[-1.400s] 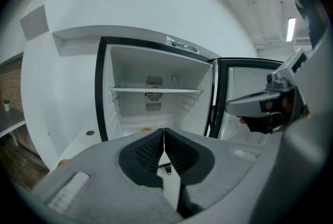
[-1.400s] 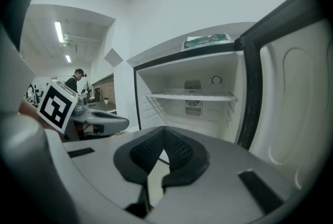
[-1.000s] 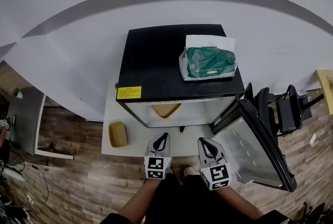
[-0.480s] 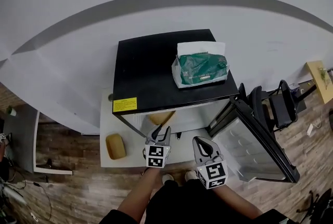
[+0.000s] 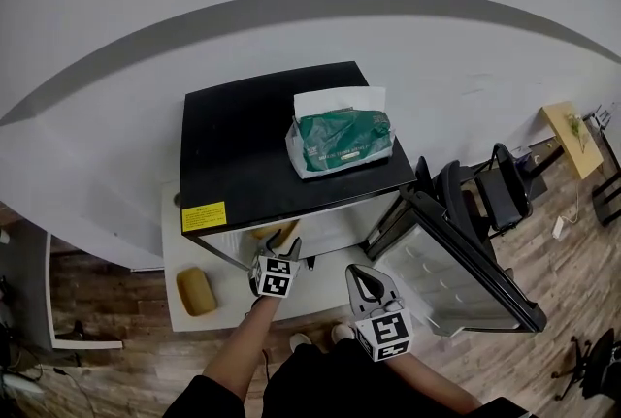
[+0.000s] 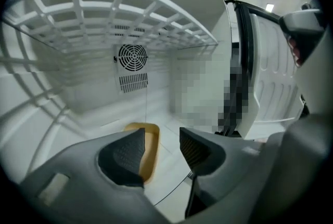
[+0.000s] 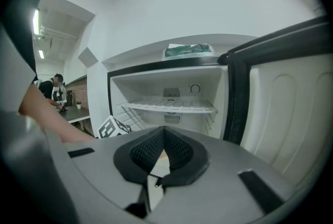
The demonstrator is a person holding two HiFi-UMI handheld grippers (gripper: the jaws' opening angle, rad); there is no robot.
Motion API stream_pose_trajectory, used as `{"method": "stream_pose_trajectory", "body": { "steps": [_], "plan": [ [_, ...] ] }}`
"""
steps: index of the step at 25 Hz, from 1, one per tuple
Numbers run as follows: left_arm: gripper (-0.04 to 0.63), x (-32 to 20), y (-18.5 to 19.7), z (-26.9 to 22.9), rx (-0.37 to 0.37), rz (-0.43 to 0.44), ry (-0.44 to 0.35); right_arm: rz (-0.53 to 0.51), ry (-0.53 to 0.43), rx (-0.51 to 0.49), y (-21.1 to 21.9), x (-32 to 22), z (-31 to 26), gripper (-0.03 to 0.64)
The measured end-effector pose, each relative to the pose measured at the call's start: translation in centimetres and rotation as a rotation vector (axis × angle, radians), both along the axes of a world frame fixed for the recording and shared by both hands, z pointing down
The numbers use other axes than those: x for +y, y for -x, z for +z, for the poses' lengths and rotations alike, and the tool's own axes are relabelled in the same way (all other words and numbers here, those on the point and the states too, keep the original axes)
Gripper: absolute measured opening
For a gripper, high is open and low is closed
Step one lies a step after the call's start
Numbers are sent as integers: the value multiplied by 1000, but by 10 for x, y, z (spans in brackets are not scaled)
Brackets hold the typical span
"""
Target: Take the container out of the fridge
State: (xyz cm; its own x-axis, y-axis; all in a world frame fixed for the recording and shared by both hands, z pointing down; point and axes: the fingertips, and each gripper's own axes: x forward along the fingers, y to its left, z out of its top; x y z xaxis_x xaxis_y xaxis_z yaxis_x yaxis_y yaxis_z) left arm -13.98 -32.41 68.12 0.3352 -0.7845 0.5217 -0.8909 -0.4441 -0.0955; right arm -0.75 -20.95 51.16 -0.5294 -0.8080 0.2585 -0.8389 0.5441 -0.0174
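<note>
The shallow mustard-yellow plastic container (image 6: 152,155) sits on the white floor of the black-topped compact fridge (image 5: 262,135), low in the cavity and just inside the opening. My left tool (image 6: 161,134) is at the mouth of the fridge. Its jaws have just been opening and now stand wide apart with nothing between the pads. The container's near rim shows just past the left jaw, partly hidden behind it. My right tool (image 7: 164,137) hangs outside in front of the fridge, jaws closed together on nothing.

The step in hand, as I judge it, is the reach and grasp. I would steer the left tool a little to its left and lower, so that one ribbed pad goes inside the container wall and the other outside. The pinch should land on the near rim, not the corner. I would keep low enough to clear the white wire shelf (image 6: 119,15) overhead and come in along the floor without scraping it.

The container looks like thin, smooth moulded plastic with rounded corners, so it is likely light and may slide when nudged. The fridge liner is glossy white plastic with a round fan grille (image 6: 130,55) on the back wall. The pads are dark and finely textured, which should help on a slick rim. The open door (image 5: 456,261) stands well to the right, out of the withdrawal path.
</note>
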Motion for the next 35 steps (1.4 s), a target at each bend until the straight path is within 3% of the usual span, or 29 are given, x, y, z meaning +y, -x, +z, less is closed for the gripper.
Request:
{"method": "stream_pose_trajectory", "body": {
  "steps": [9,14,16,26,28,33,35],
  "plan": [
    [204,-33,-3,56,-146,84,112,17,19,23,-4,0,8,-2],
    [206,-39,1,87,-270,167,169,55,15,34,-13,0,8,-2],
    [206,-44,7,94,-277,161,189,65,11,37,-16,-2,7,-2],
    [206,-47,12,107,-421,227,200,80,6,49,-23,-5,8,-2],
    [186,-45,12,108,-460,251,188,76,5,50,-22,-5,8,-2],
    [57,-33,8,109,-503,310,174,76,-7,48,-26,-6,3,-2],
    [54,-30,7,109,-495,314,175,77,-8,48,-28,-5,3,-2]
  ]
}}
